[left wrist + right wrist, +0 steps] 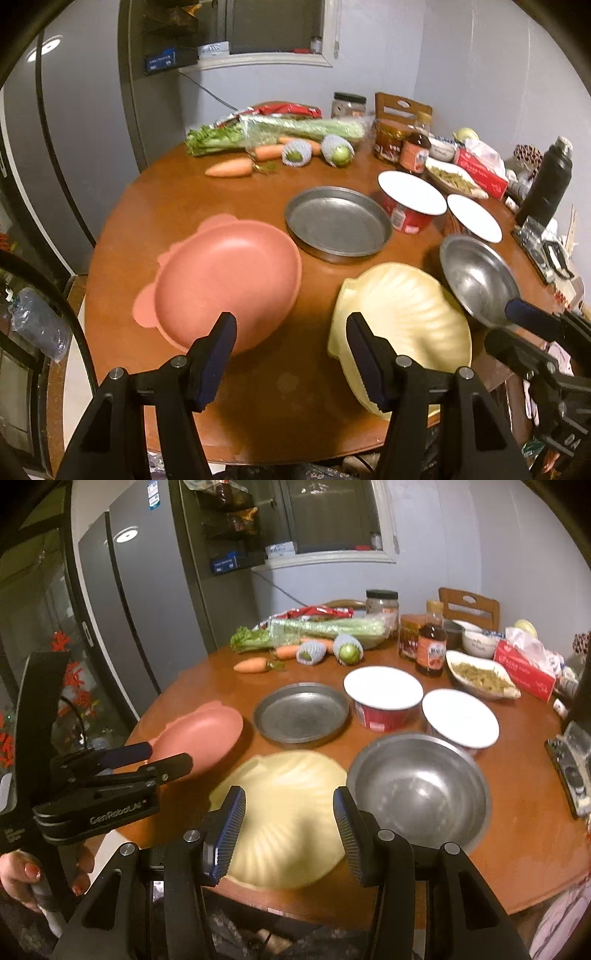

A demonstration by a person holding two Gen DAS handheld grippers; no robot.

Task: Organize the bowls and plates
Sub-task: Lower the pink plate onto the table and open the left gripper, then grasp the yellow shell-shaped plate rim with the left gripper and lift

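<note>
Both your tools, left and right, hang released and empty over the counter's near edge, the yellow shell-shaped plate below them; likely pre-grasp, so next pinch its rim, steel bowl just beside, pink plate left.

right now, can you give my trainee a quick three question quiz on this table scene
1. True or false: the left tool is gripping the pink bowl.
2. Which dish lies between the pink bowl and the steel bowl? A) yellow shell plate B) red tub C) flat metal pan
3. Fill in: both tools have their jaws ____.

Key: 1. False, it is empty, short of the bowl. 2. A, the yellow shell plate. 3. Open; the right tool holds nothing either.
</note>
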